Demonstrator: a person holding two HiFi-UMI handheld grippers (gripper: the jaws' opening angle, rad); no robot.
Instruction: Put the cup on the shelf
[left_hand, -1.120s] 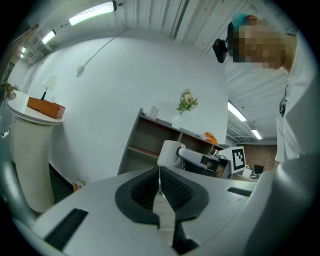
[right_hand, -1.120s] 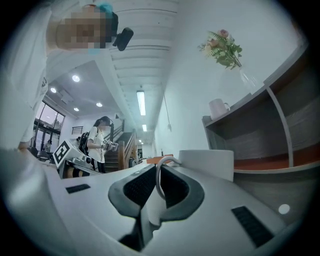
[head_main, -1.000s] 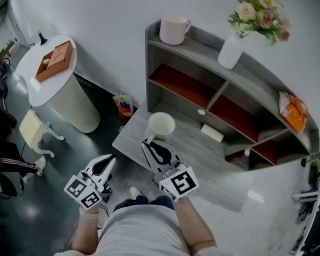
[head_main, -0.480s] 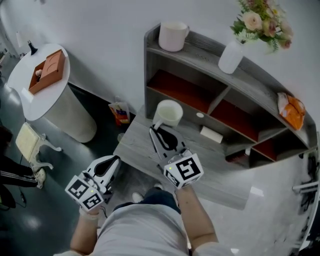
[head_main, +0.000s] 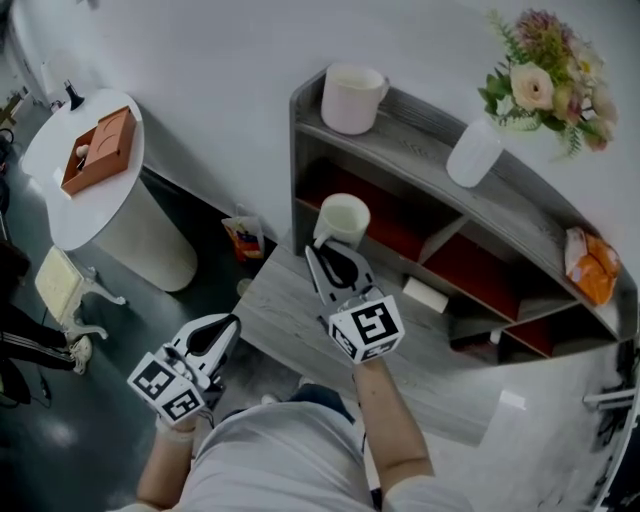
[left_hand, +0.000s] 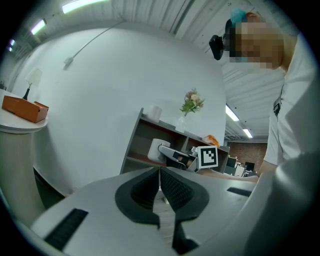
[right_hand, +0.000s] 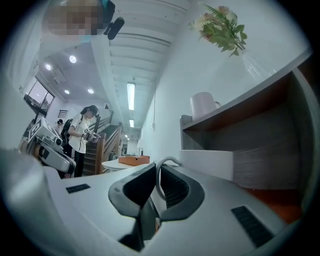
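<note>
Cup (head_main: 342, 218) handle between tight jaws of right gripper (head_main: 318, 250), before shelf (head_main: 420, 130) (left gripper (head_main: 231, 323) jaws together)

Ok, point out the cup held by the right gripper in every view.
Head view: cup at centre, just ahead of the right gripper.
Left gripper view: cup small, at centre, above the jaws.
Right gripper view: cup right of centre, handle between the jaws.
Shared landmark: pink mug atop the shelf.
</note>
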